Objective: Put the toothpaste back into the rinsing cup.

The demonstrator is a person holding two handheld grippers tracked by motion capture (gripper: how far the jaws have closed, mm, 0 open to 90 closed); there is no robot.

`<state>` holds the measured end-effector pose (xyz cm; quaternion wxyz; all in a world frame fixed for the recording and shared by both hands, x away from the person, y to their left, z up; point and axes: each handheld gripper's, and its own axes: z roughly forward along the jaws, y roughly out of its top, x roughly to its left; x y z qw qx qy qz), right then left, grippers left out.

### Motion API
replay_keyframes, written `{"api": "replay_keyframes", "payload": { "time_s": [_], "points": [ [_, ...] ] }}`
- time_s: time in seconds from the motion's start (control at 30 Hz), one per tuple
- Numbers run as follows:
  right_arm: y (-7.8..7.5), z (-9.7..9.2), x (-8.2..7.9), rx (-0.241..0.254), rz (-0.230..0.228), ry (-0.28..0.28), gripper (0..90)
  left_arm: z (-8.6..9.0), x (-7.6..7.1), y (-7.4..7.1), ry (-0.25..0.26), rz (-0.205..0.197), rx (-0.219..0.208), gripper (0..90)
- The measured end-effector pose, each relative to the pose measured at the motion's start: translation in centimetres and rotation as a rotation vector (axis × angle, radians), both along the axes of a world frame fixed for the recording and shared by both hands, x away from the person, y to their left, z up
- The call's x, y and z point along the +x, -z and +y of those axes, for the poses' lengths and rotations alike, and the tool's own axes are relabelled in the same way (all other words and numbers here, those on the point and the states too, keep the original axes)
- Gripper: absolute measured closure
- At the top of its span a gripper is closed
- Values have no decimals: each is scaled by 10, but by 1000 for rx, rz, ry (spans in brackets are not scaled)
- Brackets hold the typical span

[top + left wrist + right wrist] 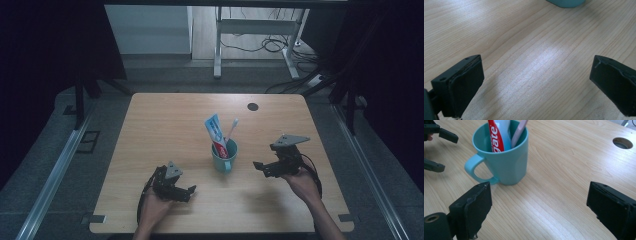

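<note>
The left gripper [191, 190] lay released near the table's [165, 125] front edge. The mug [224, 156] stood mid-table, holding toothpaste [216, 131] and a toothbrush [232, 128]. The right gripper [257, 165], jaws spread, hovered just beside it.
</note>
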<state>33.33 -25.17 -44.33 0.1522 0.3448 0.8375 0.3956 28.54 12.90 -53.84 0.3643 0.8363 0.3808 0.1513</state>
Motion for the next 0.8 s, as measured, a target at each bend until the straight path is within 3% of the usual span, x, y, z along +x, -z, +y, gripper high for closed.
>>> {"api": "replay_keyframes", "payload": {
  "time_s": [0.8],
  "points": [
    [21,-35,-19,-21,3,63,0,0,-1,0,-3,0,-4,0]
  ]
}}
